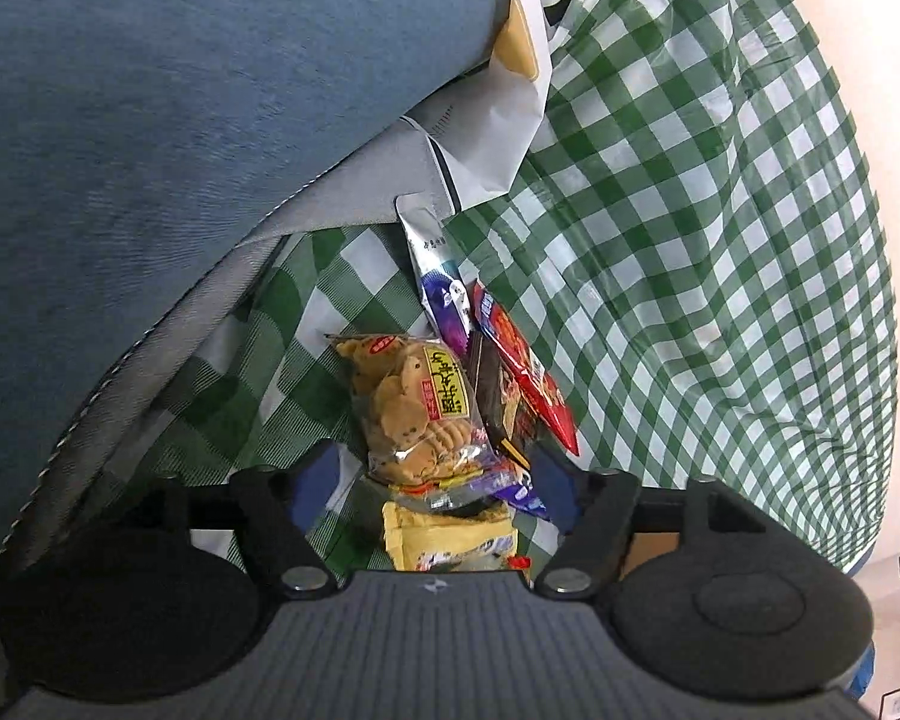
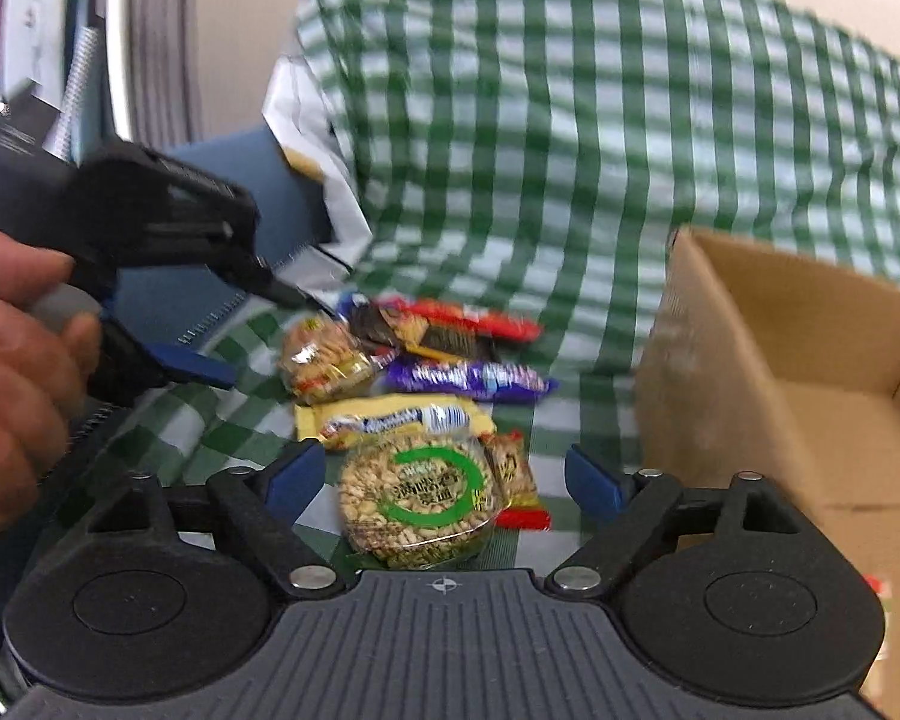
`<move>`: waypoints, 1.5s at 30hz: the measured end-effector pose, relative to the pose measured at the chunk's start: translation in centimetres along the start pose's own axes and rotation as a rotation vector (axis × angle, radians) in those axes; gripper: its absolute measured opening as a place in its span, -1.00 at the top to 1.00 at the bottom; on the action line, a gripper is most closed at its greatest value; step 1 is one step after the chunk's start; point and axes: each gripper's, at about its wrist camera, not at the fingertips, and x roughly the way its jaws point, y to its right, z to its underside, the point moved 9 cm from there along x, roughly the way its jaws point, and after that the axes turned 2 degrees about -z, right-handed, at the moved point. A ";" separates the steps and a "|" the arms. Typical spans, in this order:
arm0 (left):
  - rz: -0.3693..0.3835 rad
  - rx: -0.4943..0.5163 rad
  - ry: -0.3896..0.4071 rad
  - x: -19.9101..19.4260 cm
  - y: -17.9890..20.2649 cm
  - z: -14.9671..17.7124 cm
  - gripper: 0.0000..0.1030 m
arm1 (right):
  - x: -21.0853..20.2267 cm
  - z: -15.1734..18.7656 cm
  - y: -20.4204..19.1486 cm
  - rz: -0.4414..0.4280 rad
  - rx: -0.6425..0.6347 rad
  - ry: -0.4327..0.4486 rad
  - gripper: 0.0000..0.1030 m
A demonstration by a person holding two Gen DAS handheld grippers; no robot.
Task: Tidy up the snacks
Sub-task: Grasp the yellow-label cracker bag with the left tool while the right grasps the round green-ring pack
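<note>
A green-and-white checked cloth covers the counter and rises in soft folds toward the far edge, catching pale sheen in places. Behind it stands a plain cream wall, evenly lit (no hard shadows anywhere). Along the counter's left edge lies a broad blue fabric surface with a grey border and stitching. At the far left, in the right wrist view, are grey vertical bands like a curtain and a ribbed silver hose, both blurred.
</note>
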 end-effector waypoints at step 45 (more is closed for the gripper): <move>-0.082 0.380 -0.302 -3.6 -1.2 9.1 0.03 | -5.0 7.8 -2.0 -0.033 -0.034 -0.275 -0.57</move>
